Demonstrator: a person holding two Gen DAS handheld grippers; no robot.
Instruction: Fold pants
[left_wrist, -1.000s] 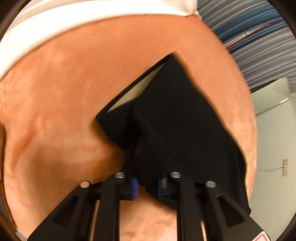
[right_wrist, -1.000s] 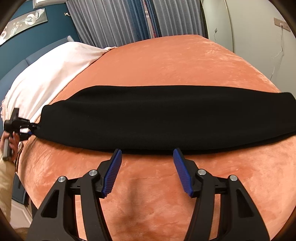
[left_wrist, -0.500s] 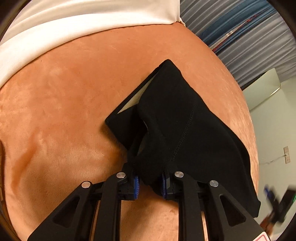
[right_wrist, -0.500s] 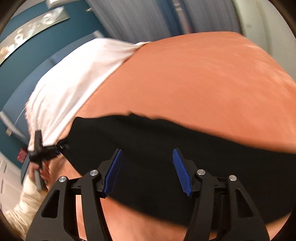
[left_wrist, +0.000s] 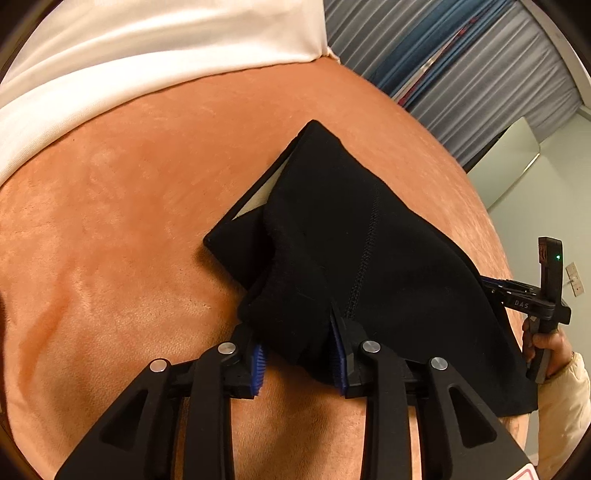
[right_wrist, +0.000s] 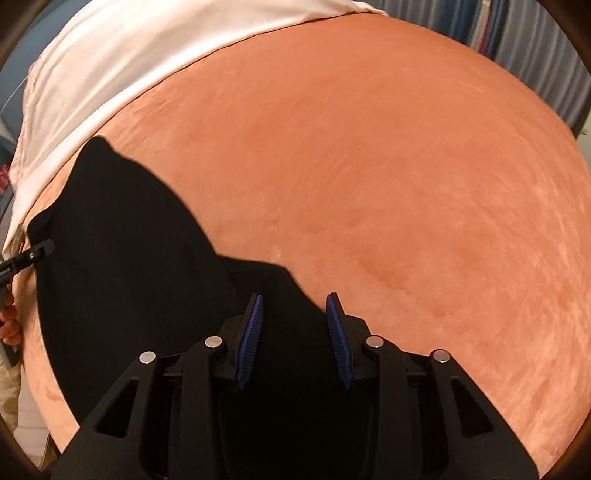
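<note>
Your left gripper (left_wrist: 299, 360) has just been opening, easing off the pants (left_wrist: 369, 258), while your right gripper (right_wrist: 293, 341), closing, straddles them ungripped near the bed's (right_wrist: 369, 147) front edge for the next fold.

One pair of black fabric pants (left_wrist: 369, 240) lies mid-frame. One orange plush bed cover (left_wrist: 129, 221) fills most of the frame. One white sheet (left_wrist: 147, 48) crosses the top. Two black two-finger grippers: the left gripper (left_wrist: 299, 360) bottom centre, the right gripper (right_wrist: 293, 339) likewise.
</note>
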